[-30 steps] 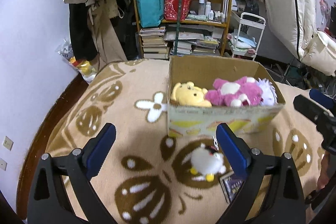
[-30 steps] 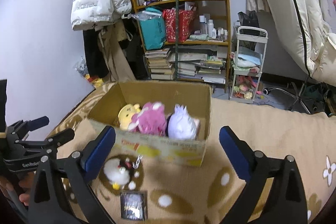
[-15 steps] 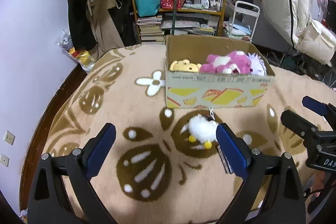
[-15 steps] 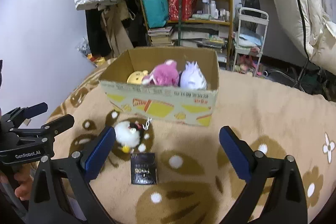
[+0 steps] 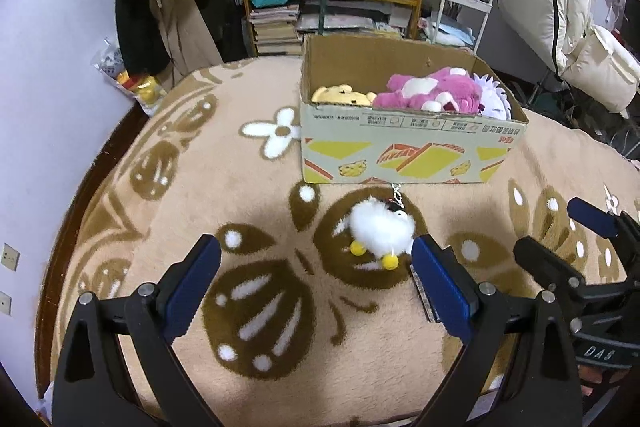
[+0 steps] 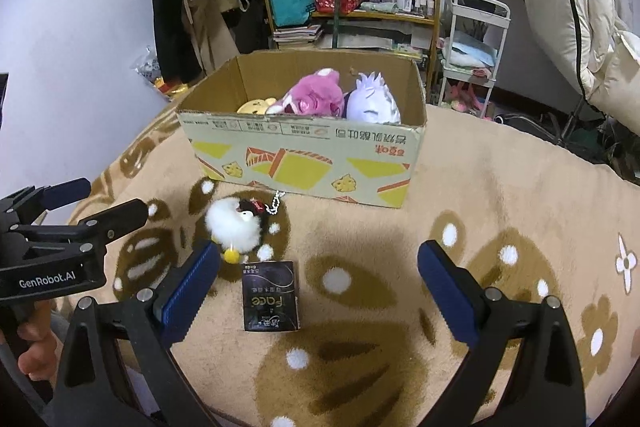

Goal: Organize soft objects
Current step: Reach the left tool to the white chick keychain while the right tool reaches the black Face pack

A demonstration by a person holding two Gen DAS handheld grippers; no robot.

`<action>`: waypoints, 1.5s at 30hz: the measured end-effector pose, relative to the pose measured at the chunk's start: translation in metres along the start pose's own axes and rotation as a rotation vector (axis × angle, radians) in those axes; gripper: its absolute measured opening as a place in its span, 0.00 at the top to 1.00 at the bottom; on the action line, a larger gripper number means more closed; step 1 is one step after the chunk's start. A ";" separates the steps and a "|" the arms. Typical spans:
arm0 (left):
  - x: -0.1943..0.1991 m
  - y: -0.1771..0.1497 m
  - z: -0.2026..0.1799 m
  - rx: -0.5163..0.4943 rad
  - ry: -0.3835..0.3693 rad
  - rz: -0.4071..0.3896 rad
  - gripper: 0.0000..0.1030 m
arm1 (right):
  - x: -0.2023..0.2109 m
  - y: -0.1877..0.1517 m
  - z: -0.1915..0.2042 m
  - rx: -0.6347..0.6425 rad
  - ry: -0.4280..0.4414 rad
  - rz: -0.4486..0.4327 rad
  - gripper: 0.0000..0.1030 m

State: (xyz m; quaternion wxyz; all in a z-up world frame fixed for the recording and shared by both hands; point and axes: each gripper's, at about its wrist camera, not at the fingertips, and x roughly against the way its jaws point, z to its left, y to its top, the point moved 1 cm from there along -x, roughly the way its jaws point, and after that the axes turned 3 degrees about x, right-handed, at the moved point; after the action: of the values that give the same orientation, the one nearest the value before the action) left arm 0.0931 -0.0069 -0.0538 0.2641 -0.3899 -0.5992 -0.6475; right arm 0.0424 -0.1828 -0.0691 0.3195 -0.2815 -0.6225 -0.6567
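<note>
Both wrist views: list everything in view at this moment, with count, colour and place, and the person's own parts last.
cardboard box: 1, brown with yellow prints, on the blanket, open top
yellow plush: 1, yellow, inside the box, left end
pink plush: 1, pink and white, inside the box, middle
white plush: 1, pale lilac-white, inside the box, right end
fluffy keychain toy: 1, white with yellow feet, on the blanket before the box
packet: 1, black, flat on the blanket near the toy
blanket: 1, tan with brown and white pattern
shelf: 1, wooden, behind the box
left gripper: 1, black with blue pads, open
right gripper: 1, black with blue pads, open
</note>
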 end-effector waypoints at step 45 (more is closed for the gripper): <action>-0.153 0.007 -0.035 0.035 -0.098 0.314 0.19 | -0.119 -0.027 0.031 0.002 0.061 0.328 0.66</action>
State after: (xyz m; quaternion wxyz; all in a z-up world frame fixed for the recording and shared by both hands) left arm 0.1779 -0.0613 -0.1748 0.3393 -0.5052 -0.5541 -0.5680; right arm 0.0960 -0.1429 -0.1755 0.4414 -0.3592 -0.5588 -0.6033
